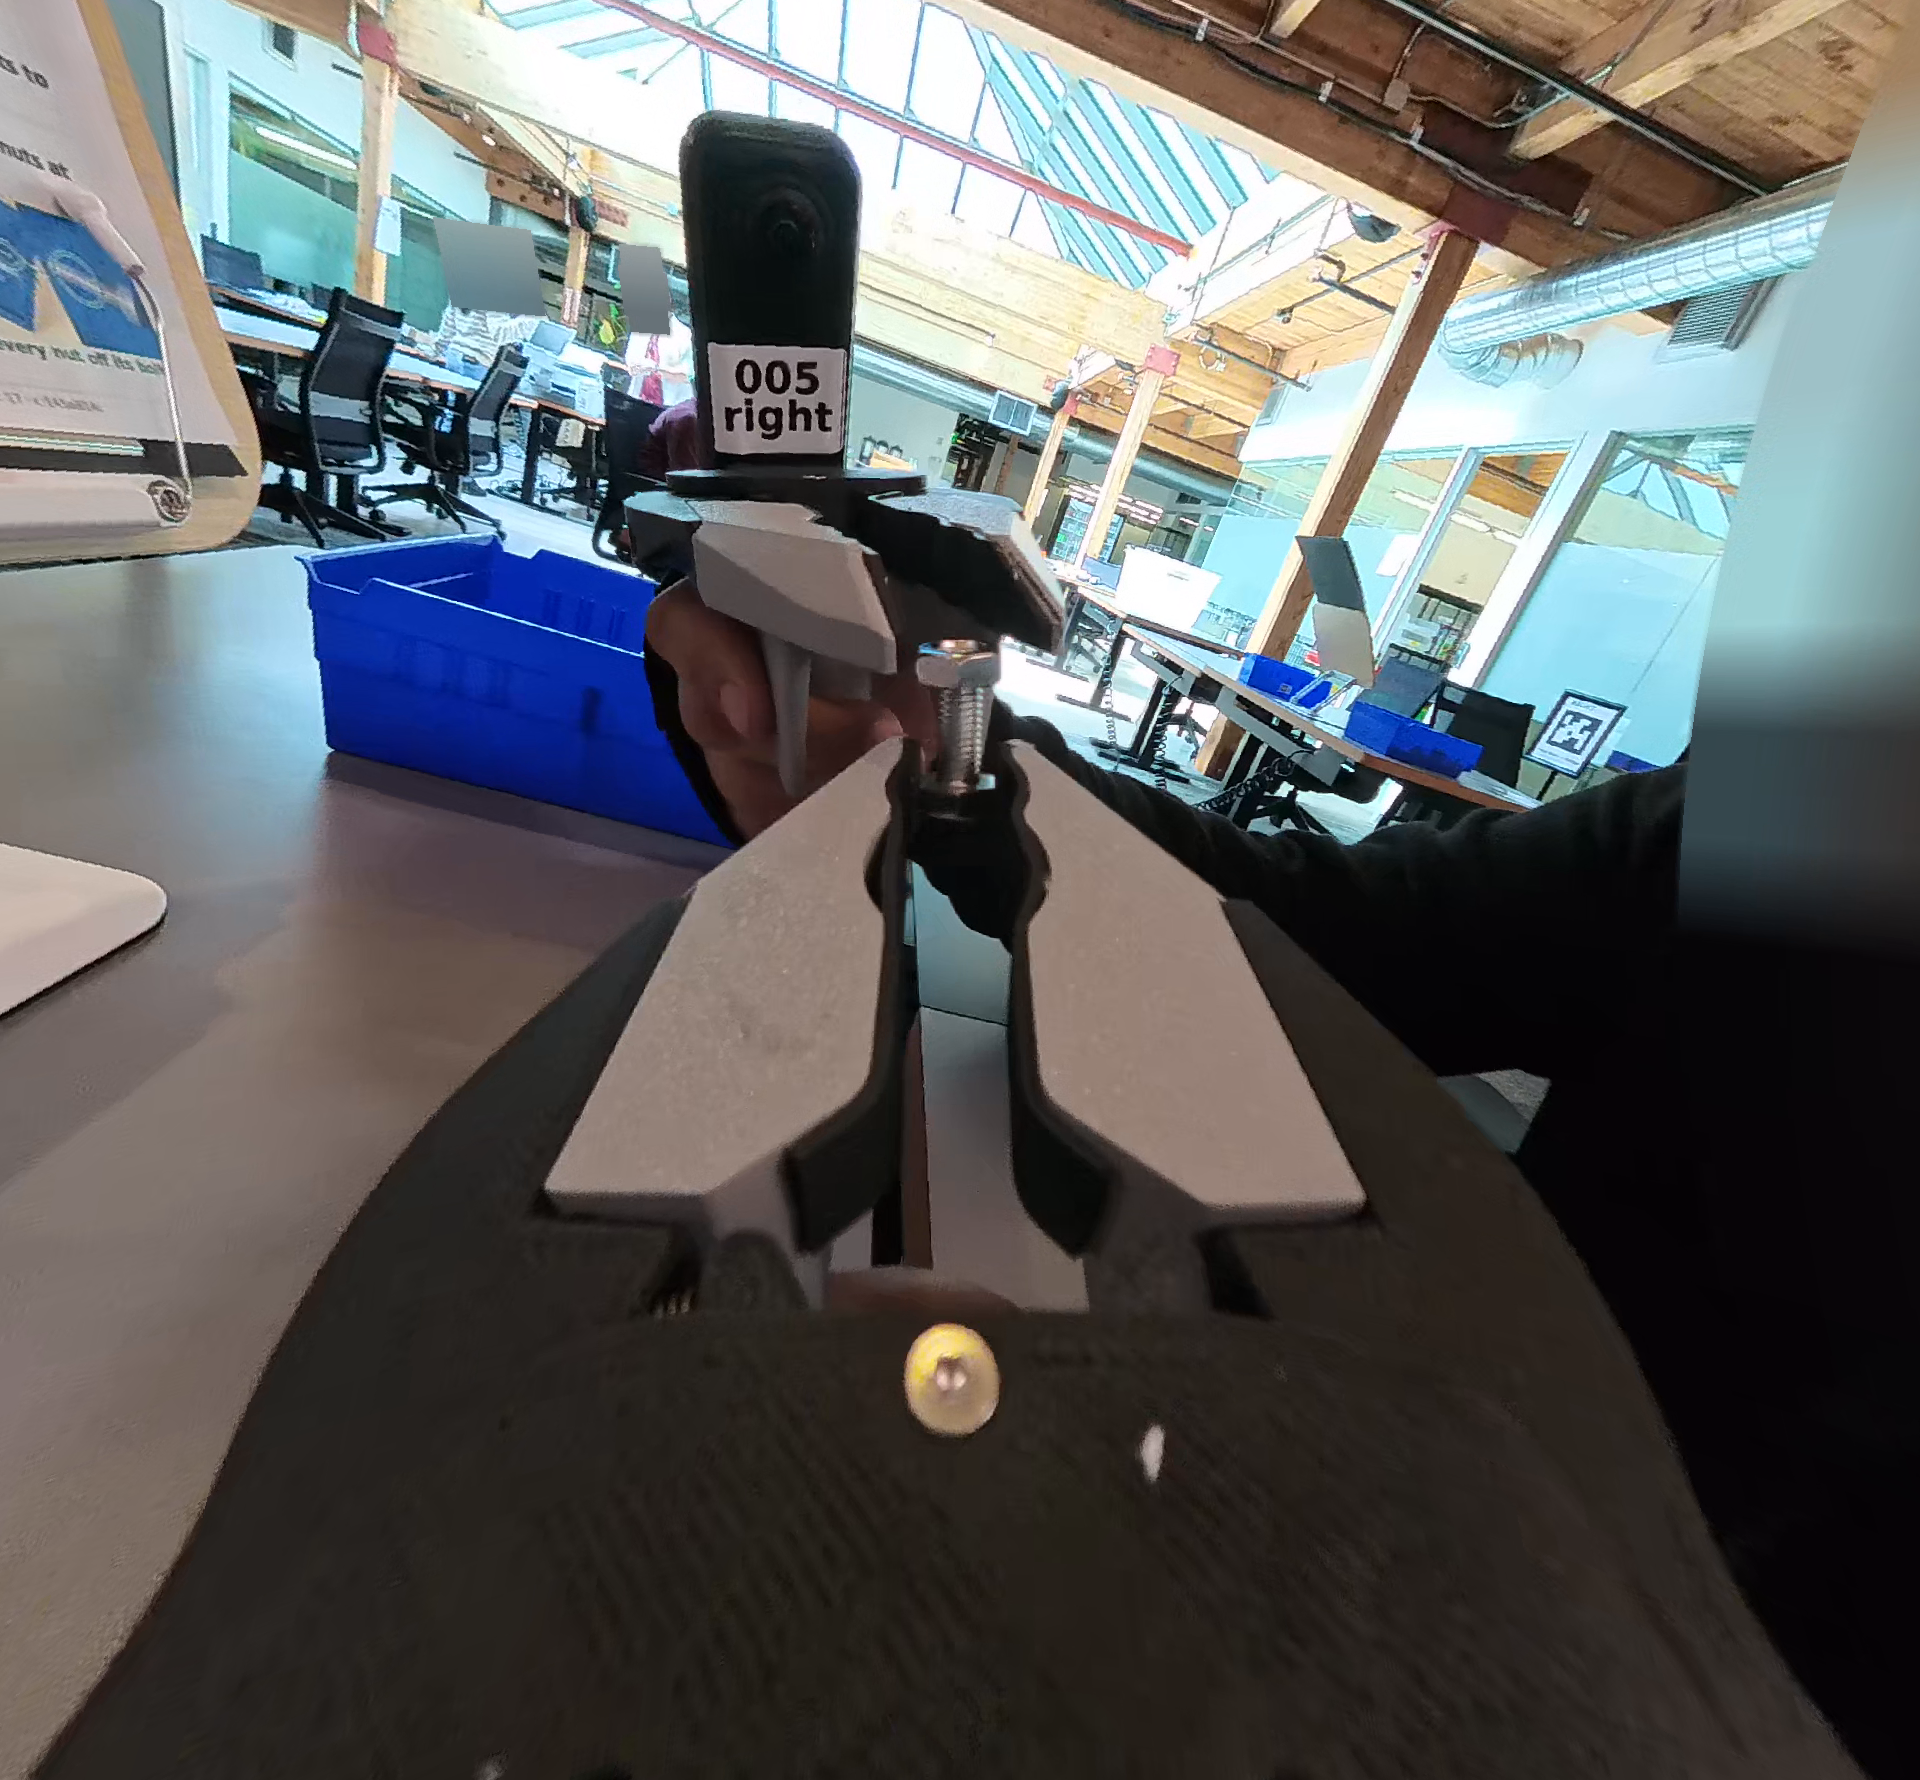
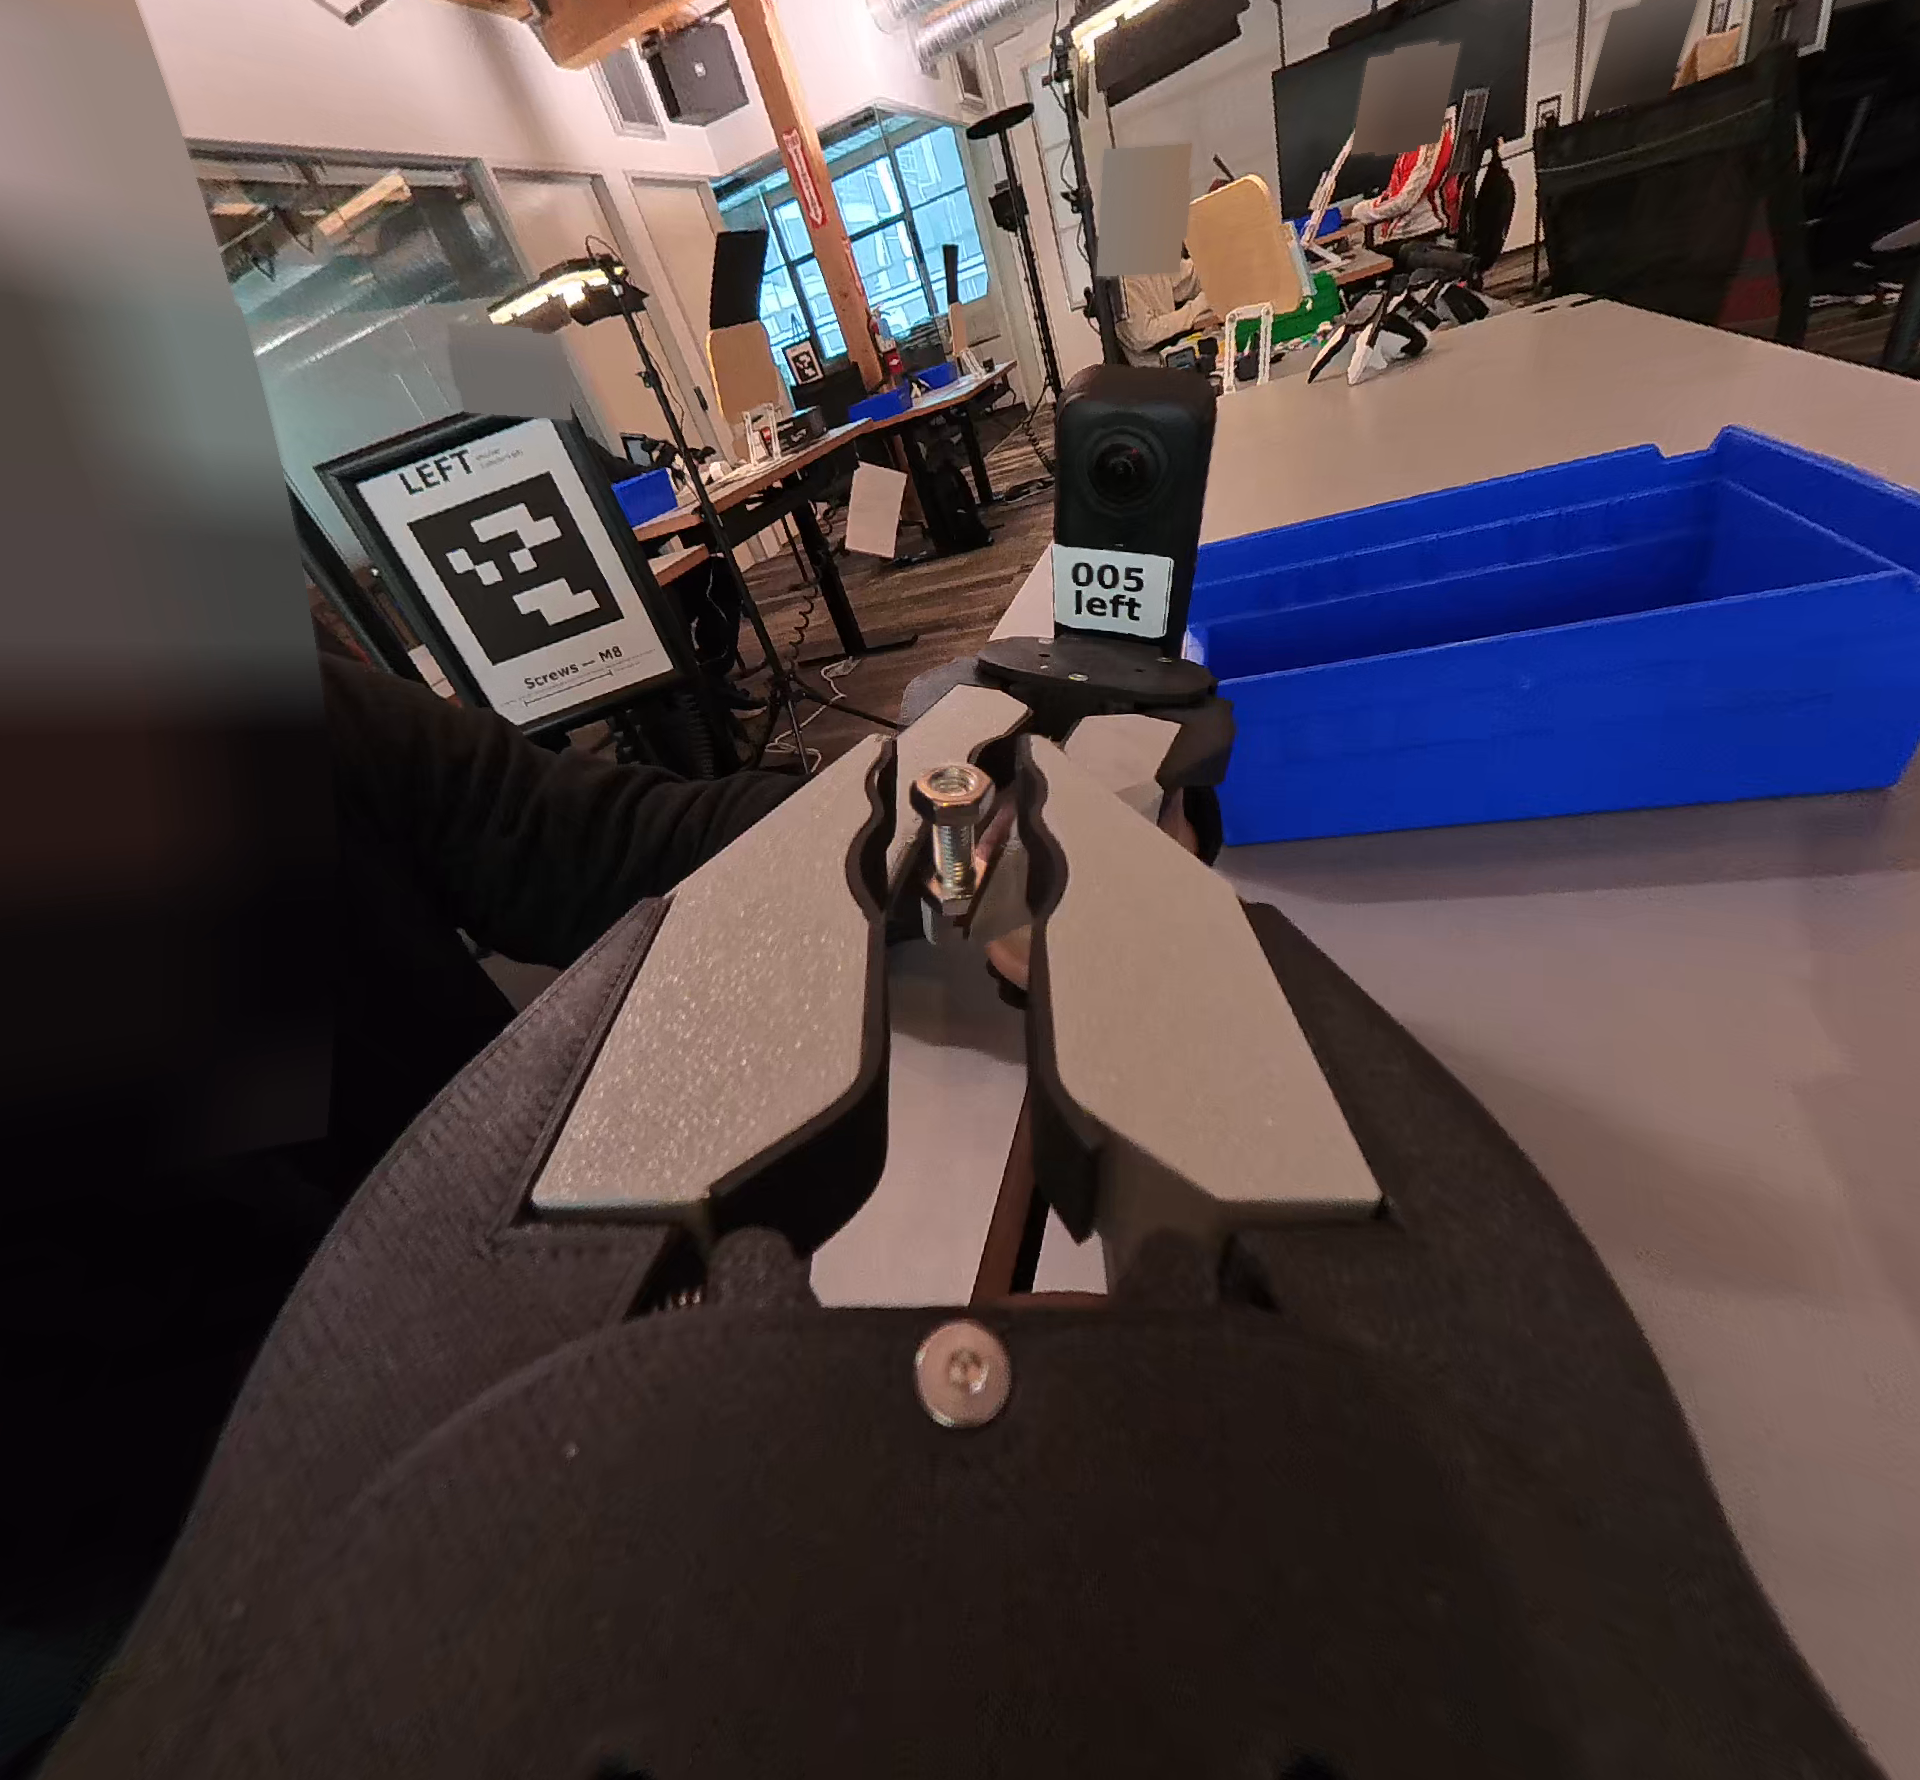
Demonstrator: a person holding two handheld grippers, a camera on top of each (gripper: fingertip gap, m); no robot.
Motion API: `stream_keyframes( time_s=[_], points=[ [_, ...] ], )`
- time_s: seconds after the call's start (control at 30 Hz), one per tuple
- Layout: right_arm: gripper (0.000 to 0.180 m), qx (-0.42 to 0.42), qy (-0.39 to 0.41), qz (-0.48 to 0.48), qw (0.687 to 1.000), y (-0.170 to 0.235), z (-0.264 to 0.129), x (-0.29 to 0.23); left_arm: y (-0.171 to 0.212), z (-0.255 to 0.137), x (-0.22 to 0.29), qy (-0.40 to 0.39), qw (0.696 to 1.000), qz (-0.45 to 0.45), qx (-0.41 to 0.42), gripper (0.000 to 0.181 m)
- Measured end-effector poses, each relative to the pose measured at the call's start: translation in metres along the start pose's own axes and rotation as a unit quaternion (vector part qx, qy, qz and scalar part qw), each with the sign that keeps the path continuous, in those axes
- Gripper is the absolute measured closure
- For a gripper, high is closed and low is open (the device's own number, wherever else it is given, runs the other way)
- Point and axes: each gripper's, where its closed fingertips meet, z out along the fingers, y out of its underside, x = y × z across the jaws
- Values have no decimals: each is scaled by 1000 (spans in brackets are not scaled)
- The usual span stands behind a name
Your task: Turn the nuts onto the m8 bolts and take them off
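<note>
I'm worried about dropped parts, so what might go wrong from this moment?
1. The nut sits at the very end of the bolt, with its hole showing open. If the right gripper tilts it, it may cross-thread or slip off.
2. The left gripper pinches only the bolt's lower end, so the bolt might pivot.
3. Both parts are in the air beside the blue bin, not over it, so a dropped part may roll off the table.

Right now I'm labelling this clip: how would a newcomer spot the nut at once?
Beside the blue plastic bin on the grey table, the left hand-held gripper and right hand-held gripper meet around a short silver threaded bolt. The silver hexagonal nut sits at the end in the left one's tips; unlike the bolt's solid head, it shows a hole.
</note>
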Motion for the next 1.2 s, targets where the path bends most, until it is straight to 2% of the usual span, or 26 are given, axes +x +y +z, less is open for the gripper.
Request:
stream_keyframes(
  time_s=[0.43,0.6,0.8,1.03,1.2],
  points=[
    [167,-10,-7,3,1000,5,3,0,-4,-1,0,-2,1000,1,6,168],
    [167,-4,21,8,1000,3,3,8,-7,-3,-9,-38,999,20,12,169],
    [167,15,84,-1,996,-3,1,25,-14,-7,-29,-138,987,86,14,169],
    [168,34,218,-58,974,-10,1,52,-24,-18,-58,-306,934,183,28,169],
    [168,47,316,-82,944,-9,5,72,-26,-34,-76,-435,863,257,8,169]
  ],
)
